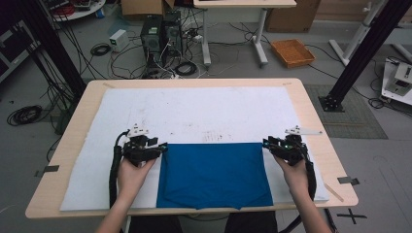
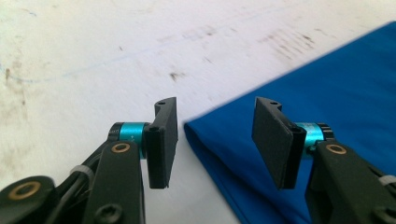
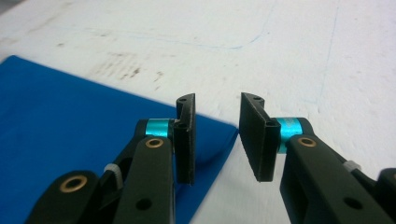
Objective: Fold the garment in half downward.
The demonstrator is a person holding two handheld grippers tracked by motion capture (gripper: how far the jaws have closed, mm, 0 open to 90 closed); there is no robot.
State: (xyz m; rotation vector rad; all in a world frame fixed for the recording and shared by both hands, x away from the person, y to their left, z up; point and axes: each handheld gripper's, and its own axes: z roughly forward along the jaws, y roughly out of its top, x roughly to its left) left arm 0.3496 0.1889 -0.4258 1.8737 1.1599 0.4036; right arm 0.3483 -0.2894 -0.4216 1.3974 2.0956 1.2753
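Where it lies flat, blue cloth (image 1: 214, 174) runs slightly wider than deep.

Each black gripper (image 2: 215, 142) has flat square pads (image 2: 164, 140), a shiny blue ring (image 2: 133, 131) behind them, and gold screws (image 2: 121, 148) farther back.

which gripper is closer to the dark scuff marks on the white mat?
Left. The left gripper sits nearer the scuff marks, at the blue cloth far-left corner; the right gripper is beyond its far-right corner.

Smooth matt blue cloth (image 1: 214, 174) on scuffed white felt-like mat (image 1: 194, 109)
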